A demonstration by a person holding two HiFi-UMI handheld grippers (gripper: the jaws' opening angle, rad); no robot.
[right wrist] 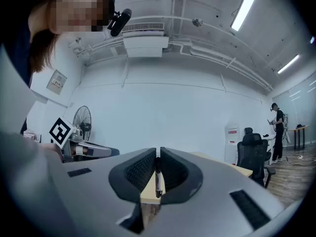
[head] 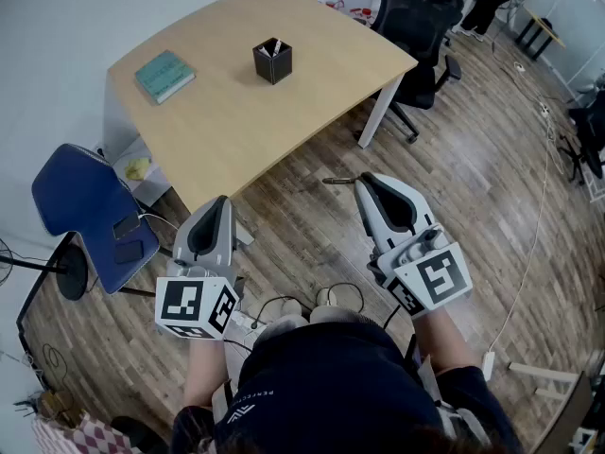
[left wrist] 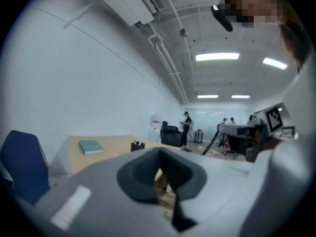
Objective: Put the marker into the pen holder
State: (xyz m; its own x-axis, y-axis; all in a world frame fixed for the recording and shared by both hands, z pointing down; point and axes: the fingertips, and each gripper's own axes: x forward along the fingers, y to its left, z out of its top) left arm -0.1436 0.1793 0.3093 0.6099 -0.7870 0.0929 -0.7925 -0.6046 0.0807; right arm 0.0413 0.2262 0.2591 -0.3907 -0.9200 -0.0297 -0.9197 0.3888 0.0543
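Note:
A black square pen holder (head: 272, 61) with pens in it stands on the light wooden table (head: 284, 112), far ahead of both grippers; it also shows small in the left gripper view, pen holder (left wrist: 137, 145). My right gripper (head: 364, 182) is held over the wooden floor, shut on a thin dark marker (head: 338, 181) that sticks out to the left of its tip. In the right gripper view the marker (right wrist: 157, 179) stands pinched between the ribbed pads. My left gripper (head: 220, 202) hangs beside it, shut with nothing in it.
A teal book (head: 164, 75) lies at the table's left end. A blue chair (head: 85, 206) stands left of the table's near corner and a black office chair (head: 416, 26) at its right. Cables (head: 529, 253) run over the floor. People (left wrist: 186, 127) stand far off.

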